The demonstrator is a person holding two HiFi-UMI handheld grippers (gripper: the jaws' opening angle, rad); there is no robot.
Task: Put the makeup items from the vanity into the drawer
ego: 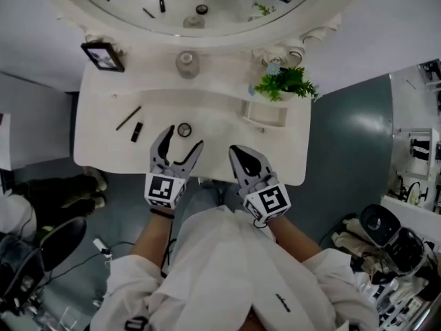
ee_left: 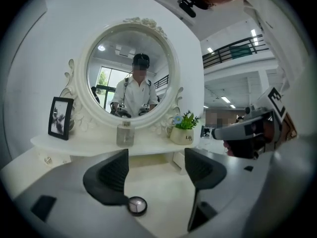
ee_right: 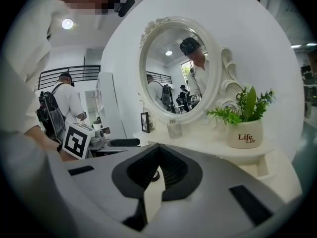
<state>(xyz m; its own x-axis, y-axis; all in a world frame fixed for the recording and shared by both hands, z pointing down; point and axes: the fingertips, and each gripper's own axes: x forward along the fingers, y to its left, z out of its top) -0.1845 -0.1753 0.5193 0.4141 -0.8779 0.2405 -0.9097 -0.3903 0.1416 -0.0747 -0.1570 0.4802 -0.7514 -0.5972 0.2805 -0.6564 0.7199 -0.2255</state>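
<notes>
Left gripper [ee_left: 156, 175]: wide open, nothing held. Hovers low over the front middle of the white worktop [ego: 220, 133]. Round compact [ego: 184, 129] flat on the worktop, right by the tip of the left-hand jaw; touching or not, cannot tell. Right gripper [ee_right: 157, 150]: closed tip to tip, empty, beside the left one at the worktop's front edge. Left of the compact: short black tube [ego: 136, 132], then thin dark pencil [ego: 128, 118], both lying loose, apart from each other. On the raised back shelf: glass bottle [ego: 187, 64] at centre under the round mirror [ego: 207, 36], photo frame [ego: 103, 56] at the left end, potted plant [ego: 284, 83] at the right. Small open drawer [ego: 265, 123] just below the plant; contents not readable.
</notes>
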